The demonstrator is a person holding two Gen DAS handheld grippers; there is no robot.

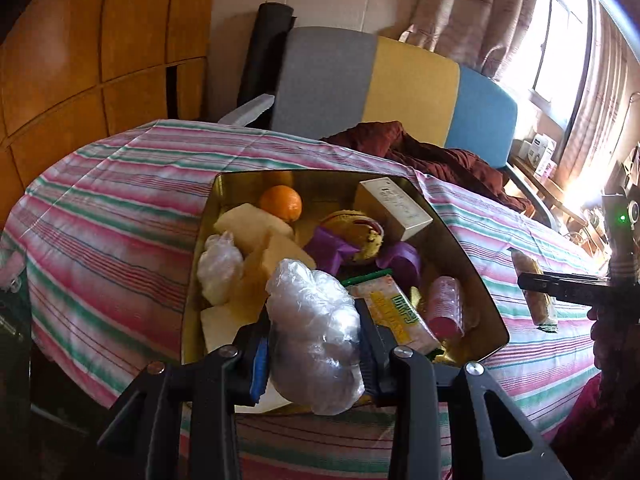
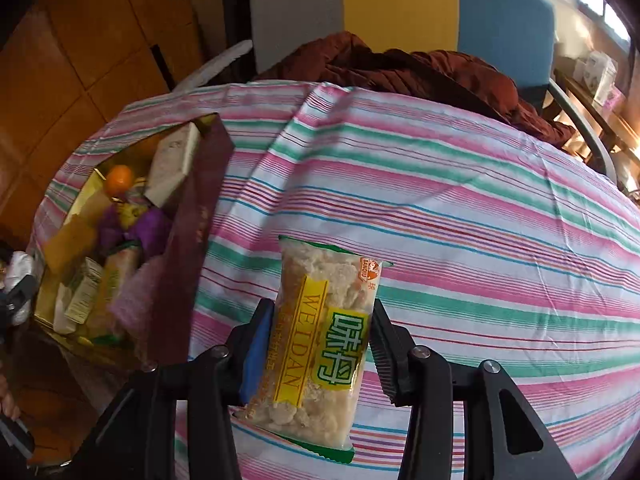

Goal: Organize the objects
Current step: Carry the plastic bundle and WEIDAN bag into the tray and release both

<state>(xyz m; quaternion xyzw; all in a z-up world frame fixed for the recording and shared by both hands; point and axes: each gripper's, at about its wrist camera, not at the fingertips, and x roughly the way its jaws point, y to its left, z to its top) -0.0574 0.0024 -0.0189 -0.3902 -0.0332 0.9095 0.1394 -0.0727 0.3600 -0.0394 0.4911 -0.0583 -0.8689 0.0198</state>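
The left gripper (image 1: 316, 344) is closed on a crumpled clear plastic bag (image 1: 316, 328), holding it above the near edge of the gold-lined box (image 1: 472, 256), probably to drop it in with the rest. The right gripper (image 2: 320, 344) is clamped across the middle of a snack packet (image 2: 320, 344) labelled WEIDAN, its jaws pressing the wrapper's two long sides so it hangs upright over the striped tablecloth (image 2: 460, 200) on the table, well to the right of the box; in the left wrist view this packet (image 1: 534, 292) shows beyond the box's right wall. The grip at mid-length looks meant to keep the soft wrapper from folding on its way over. Inside the box I count one orange (image 1: 281, 203), one cream carton (image 1: 394, 208), one matching snack packet (image 1: 396, 312), a second clear bag (image 1: 220, 264), one pink roll (image 1: 444, 304), and about three pale yellow blocks (image 1: 252, 224); purple and yellow items in the middle are too tangled to count.
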